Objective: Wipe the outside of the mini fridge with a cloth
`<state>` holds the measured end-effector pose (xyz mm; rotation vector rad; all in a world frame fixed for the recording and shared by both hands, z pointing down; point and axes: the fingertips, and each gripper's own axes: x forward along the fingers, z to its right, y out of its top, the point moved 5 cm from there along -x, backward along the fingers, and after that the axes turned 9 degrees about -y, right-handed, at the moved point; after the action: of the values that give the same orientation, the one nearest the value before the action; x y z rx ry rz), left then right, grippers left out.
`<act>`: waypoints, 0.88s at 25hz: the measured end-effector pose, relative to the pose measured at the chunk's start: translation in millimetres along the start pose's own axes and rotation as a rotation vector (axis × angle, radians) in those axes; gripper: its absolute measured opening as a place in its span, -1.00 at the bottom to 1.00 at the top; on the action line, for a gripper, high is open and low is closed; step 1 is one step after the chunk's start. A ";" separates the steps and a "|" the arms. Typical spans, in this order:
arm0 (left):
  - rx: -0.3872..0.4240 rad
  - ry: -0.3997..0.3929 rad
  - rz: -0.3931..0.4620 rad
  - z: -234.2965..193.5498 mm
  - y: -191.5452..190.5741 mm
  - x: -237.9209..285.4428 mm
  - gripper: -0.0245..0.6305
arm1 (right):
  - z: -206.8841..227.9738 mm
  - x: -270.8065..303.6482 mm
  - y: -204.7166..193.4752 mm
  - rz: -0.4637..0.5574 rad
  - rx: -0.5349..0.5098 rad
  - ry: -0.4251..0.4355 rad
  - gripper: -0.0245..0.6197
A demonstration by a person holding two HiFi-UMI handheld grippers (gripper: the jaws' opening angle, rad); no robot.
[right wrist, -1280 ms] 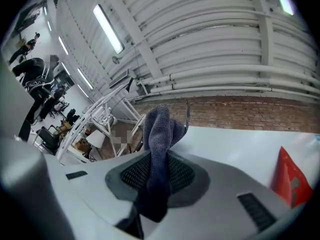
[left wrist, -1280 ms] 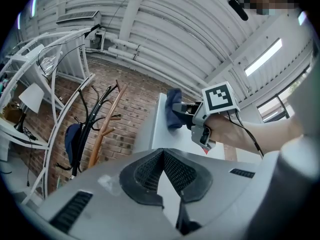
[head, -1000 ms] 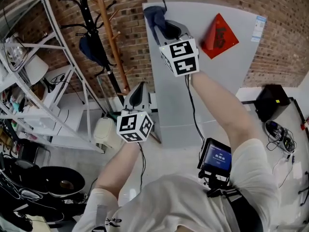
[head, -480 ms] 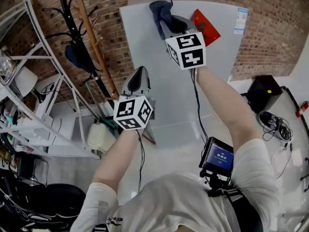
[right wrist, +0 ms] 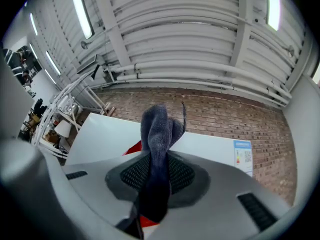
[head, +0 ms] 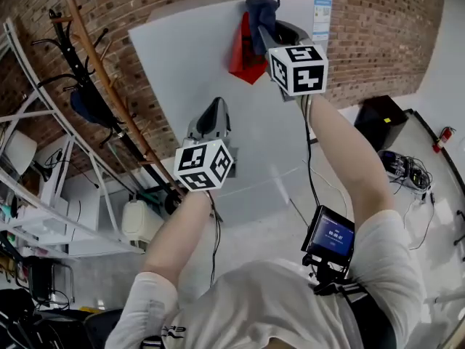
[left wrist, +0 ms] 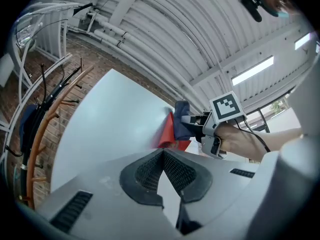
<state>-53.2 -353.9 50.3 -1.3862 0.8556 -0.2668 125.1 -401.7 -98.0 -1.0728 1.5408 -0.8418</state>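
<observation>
Right fingers (right wrist: 189, 178), two, around one cloth (right wrist: 159, 136).

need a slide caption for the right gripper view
Right gripper clamps a blue-grey cloth before the white mini fridge.

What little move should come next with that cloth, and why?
Probably drag the right gripper down the white mini fridge door: its jaws clamp the blue-grey cloth near the door's top, by the red diamond sticker, with most of the door lying below.
</observation>
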 end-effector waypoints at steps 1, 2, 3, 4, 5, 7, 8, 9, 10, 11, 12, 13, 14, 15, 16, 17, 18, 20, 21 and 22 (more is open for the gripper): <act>-0.005 -0.009 -0.001 4.5 -3.0 6.5 -0.92 | 10.3 0.3 -4.4 -0.009 -0.001 -0.013 -0.66; -0.009 -0.017 -0.001 9.3 -5.8 12.8 -0.92 | 20.8 0.6 -9.2 -0.019 -0.001 -0.026 -0.66; -0.012 -0.024 -0.002 14.3 -8.1 18.9 -0.91 | 31.4 1.0 -13.9 -0.027 0.000 -0.037 -0.66; -0.014 -0.033 -0.001 19.3 -10.0 25.0 -0.92 | 42.0 1.4 -18.2 -0.034 0.001 -0.049 -0.66; -0.014 -0.041 -0.001 24.3 -11.5 30.9 -0.91 | 52.6 1.6 -22.1 -0.040 0.002 -0.061 -0.66; -0.014 -0.055 0.000 33.0 -14.6 41.4 -0.91 | 73.4 1.9 -28.8 -0.047 0.002 -0.086 -0.66; -0.015 -0.062 0.000 36.3 -16.5 46.2 -0.91 | 83.9 2.2 -31.8 -0.050 0.002 -0.101 -0.66; -0.016 -0.068 -0.001 39.1 -18.6 51.0 -0.91 | 94.7 2.7 -34.6 -0.052 0.002 -0.117 -0.66; -0.017 -0.073 -0.002 41.2 -20.8 55.6 -0.91 | 105.7 3.4 -37.4 -0.055 0.003 -0.134 -0.66; -0.018 -0.077 -0.004 42.8 -22.9 60.0 -0.91 | 116.6 4.2 -40.1 -0.057 0.004 -0.151 -0.66; -0.019 -0.080 -0.005 44.0 -24.7 64.1 -0.91 | 127.3 5.1 -42.8 -0.061 0.007 -0.170 -0.66; -0.021 -0.083 -0.005 45.0 -26.0 67.9 -0.91 | 137.6 5.9 -45.6 -0.065 0.010 -0.188 -0.66; -0.023 -0.085 -0.004 46.2 -26.9 71.4 -0.92 | 147.6 6.4 -48.6 -0.070 0.013 -0.205 -0.66; -0.025 -0.088 -0.002 47.6 -27.6 74.5 -0.91 | 157.2 6.6 -52.1 -0.076 0.017 -0.223 -0.66; -0.025 -0.091 -0.001 49.0 -28.1 77.2 -0.91 | 166.0 6.5 -56.0 -0.083 0.022 -0.239 -0.66; -0.025 -0.093 0.001 50.1 -28.5 79.7 -0.91 | 173.5 6.5 -60.1 -0.092 0.027 -0.253 -0.66; -0.024 -0.094 0.001 50.9 -28.9 82.0 -0.92 | 179.4 6.5 -63.7 -0.099 0.031 -0.263 -0.66; -0.026 -0.096 0.002 51.8 -29.4 85.6 -0.91 | 185.9 6.7 -68.1 -0.108 0.031 -0.275 -0.66; -0.028 -0.098 0.003 52.3 -29.5 86.9 -0.91 | 187.0 6.8 -68.7 -0.109 0.028 -0.277 -0.66; -0.029 -0.098 0.003 53.0 -29.5 87.7 -0.91 | 187.1 6.6 -68.6 -0.110 0.024 -0.278 -0.66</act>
<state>50.9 -375.9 42.5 -1.4132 0.7828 -0.1828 321.6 -430.2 -79.3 -1.2107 1.2464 -0.7480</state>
